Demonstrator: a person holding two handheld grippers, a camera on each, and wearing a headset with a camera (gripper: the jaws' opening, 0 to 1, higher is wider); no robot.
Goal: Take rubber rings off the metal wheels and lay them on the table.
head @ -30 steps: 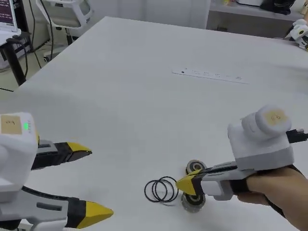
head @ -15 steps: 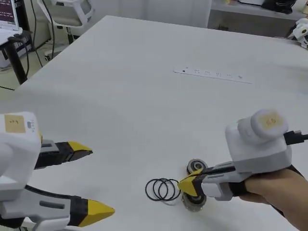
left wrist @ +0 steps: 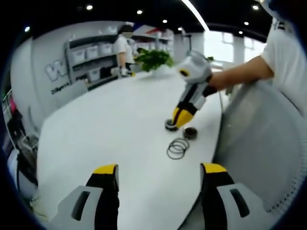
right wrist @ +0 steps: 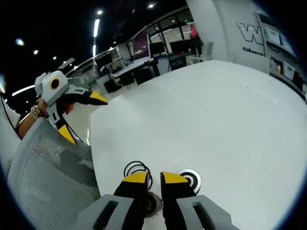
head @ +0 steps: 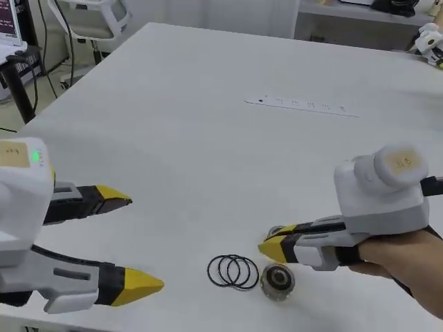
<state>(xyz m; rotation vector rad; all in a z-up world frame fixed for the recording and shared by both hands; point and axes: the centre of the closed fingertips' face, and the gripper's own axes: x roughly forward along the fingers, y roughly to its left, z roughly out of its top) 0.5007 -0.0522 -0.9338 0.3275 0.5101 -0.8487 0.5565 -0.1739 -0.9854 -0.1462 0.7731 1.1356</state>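
Note:
Three thin black rubber rings (head: 233, 271) lie overlapping on the white table (head: 208, 138). Just right of them a metal wheel (head: 277, 279) lies flat. A second wheel (head: 273, 232) peeks out behind my right gripper (head: 266, 247), which hovers over both wheels with its yellow tips together and nothing visible between them. In the right gripper view the right gripper (right wrist: 155, 178) has one wheel (right wrist: 188, 177) to the right of its jaws, the other wheel (right wrist: 152, 201) under them, and the rings (right wrist: 138, 168) just ahead. My left gripper (head: 128, 241) stands wide open at the near left, well clear of the rings (left wrist: 177, 147).
A white strip with small marks (head: 301, 105) lies farther back on the table. The near table edge runs just below the rings. A mesh chair back (right wrist: 48, 182) stands beside the table, with desks and chairs (head: 90, 17) beyond the far left corner.
My right gripper has drawn back a little from the nearer wheel, which now lies uncovered, and it now covers most of the farther wheel. The left gripper and the rings have stayed put.

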